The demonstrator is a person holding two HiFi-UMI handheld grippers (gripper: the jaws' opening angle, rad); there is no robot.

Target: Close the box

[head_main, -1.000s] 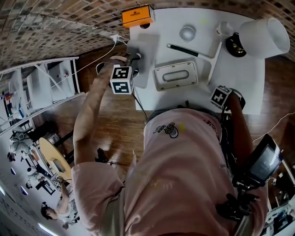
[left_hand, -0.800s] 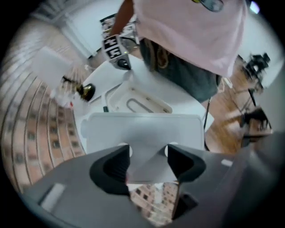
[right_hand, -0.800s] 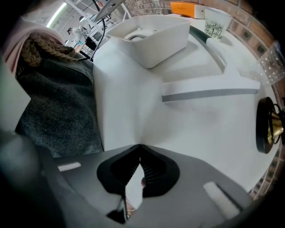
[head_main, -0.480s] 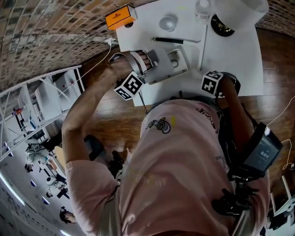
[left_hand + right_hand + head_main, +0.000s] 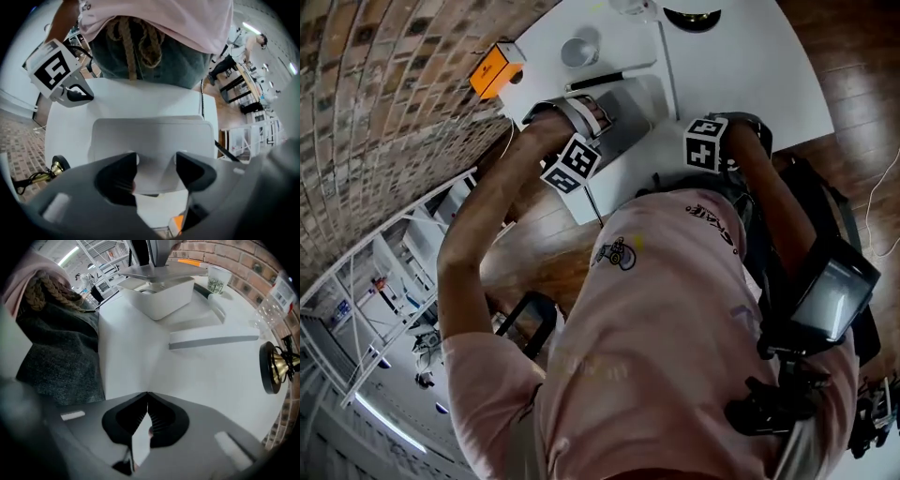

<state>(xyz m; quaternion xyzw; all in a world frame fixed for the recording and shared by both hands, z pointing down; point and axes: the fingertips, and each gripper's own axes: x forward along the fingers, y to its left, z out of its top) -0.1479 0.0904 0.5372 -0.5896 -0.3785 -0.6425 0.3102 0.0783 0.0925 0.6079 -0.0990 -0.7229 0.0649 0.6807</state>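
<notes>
Our right gripper [image 5: 147,395] points down at the white table [image 5: 140,357], its jaws pressed together. Further off we see the white box [image 5: 164,301] with its grey lid [image 5: 154,272] just over the top. A cup [image 5: 216,279] stands near the brick wall [image 5: 243,258].

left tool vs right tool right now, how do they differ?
The left tool has its jaws apart, clamped on the grey lid; the right tool has its jaws together, nothing in them. The left tool holds that lid over the white box; the right tool is over bare table, off to the side. Both point down toward the table.
</notes>
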